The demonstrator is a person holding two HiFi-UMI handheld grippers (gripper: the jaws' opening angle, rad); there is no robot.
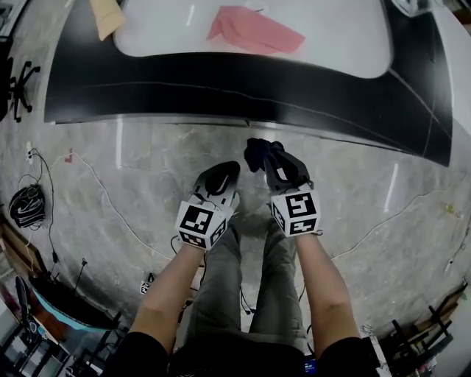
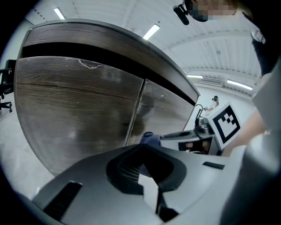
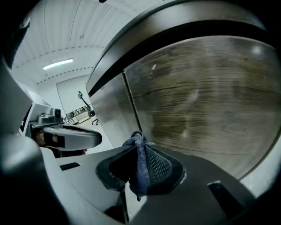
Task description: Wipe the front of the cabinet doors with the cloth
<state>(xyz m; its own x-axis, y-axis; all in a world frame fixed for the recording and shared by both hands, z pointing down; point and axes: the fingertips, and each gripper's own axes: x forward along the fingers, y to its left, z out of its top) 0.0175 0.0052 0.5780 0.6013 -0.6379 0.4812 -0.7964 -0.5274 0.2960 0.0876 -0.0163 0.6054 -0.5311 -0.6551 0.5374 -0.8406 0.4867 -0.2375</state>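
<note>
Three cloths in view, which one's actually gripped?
The dark blue cloth, pinched between the jaws of the right gripper. The pink cloth and the tan cloth lie loose on the cabinet top.

A pink sheet (image 1: 254,31) lies mid-table (image 1: 346,44), a tan sheet (image 1: 107,16) towards its left edge; a black cable coil (image 1: 27,205) sits on the marble floor (image 1: 147,169).

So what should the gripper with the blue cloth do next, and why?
Probably ease the right gripper forward until the blue cloth meets the cabinet door. The cloth is already pinched in its jaws, but sits short of the wood.
</note>
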